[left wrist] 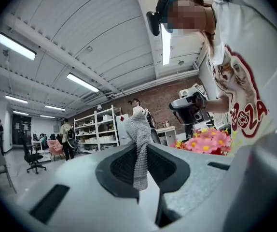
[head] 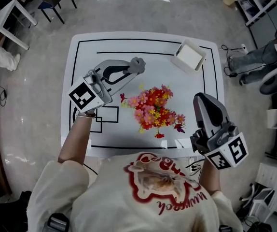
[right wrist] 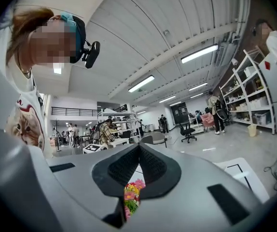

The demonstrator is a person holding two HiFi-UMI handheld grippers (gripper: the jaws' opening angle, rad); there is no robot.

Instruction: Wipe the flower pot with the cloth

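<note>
Overhead, blooms (head: pixel 155 111) hide the flower pot; left hand-held gripper (left wrist: pixel 141 151) pinches cloth (left wrist: pixel 138 127).

Pink, red and yellow across the flowers (head: pixel 154 111) — white with black ruled lines on the surface (head: pixel 186 86). Grey knit weave on the cloth (left wrist: pixel 139 144) — one shade throughout. Plain white on the tray (head: pixel 189 57).

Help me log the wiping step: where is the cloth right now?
The grey cloth is pinched in the left gripper's jaws, at the head view's left, over the white table and up-left of the flowers.
</note>
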